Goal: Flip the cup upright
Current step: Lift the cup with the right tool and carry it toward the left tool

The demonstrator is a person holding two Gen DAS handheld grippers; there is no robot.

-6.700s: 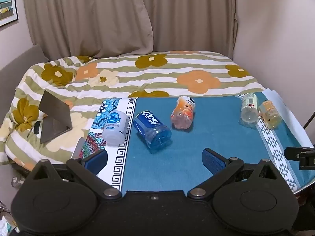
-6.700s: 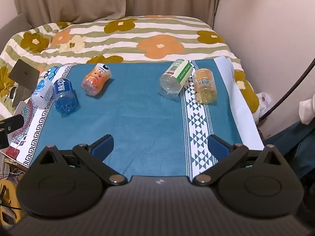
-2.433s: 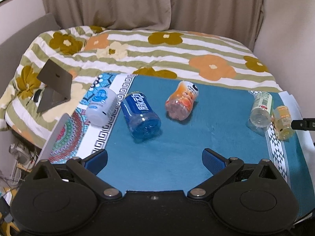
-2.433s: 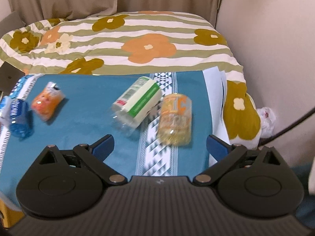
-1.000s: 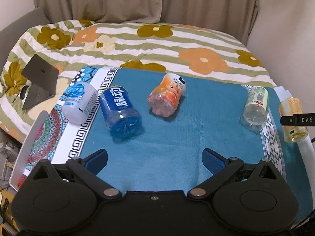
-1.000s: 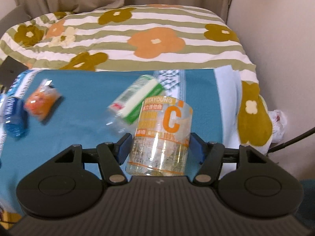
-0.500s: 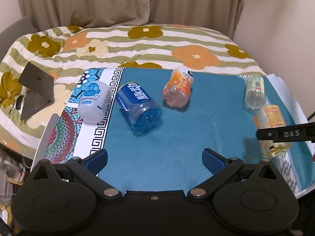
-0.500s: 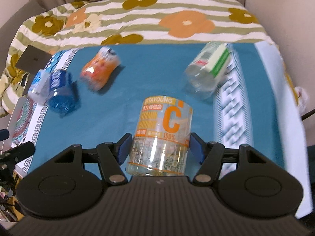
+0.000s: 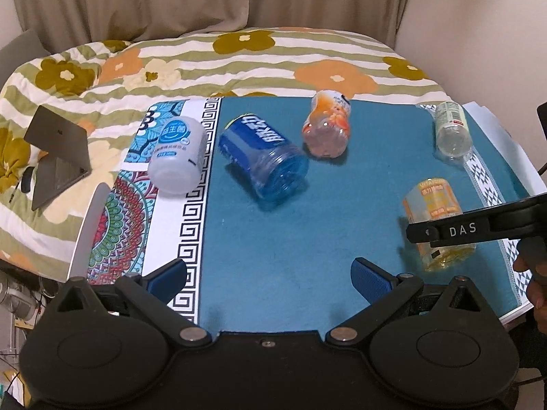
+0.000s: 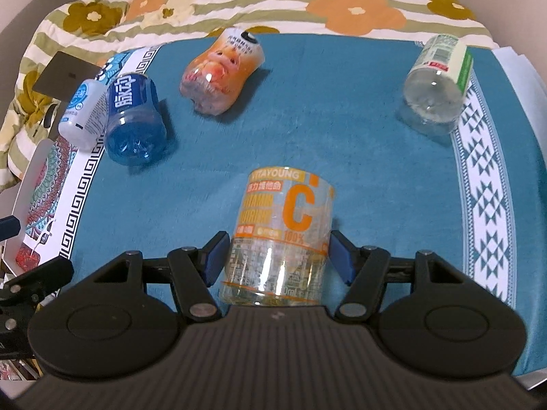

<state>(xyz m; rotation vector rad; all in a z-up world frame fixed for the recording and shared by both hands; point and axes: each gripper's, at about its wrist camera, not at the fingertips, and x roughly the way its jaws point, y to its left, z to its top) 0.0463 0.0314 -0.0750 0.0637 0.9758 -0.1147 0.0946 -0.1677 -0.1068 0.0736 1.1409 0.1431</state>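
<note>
Moved: orange cup (image 10: 283, 229) was carried from the cloth's (image 10: 307, 130) right edge toward its front edge.
Right gripper (image 10: 277, 260): clamped on it.
Left gripper (image 9: 268, 275): spread, nothing held.

My right gripper (image 10: 278, 259) covers the foot of the orange cup (image 10: 283, 232), so I cannot tell whether it touches the blue cloth (image 10: 307, 130). From my left camera, that gripper's black bar crosses the cup's middle. The white cup (image 10: 83, 116) sits partly behind the blue cup (image 10: 133, 119). My hand (image 9: 533, 273) is cut off at the frame's edge.
</note>
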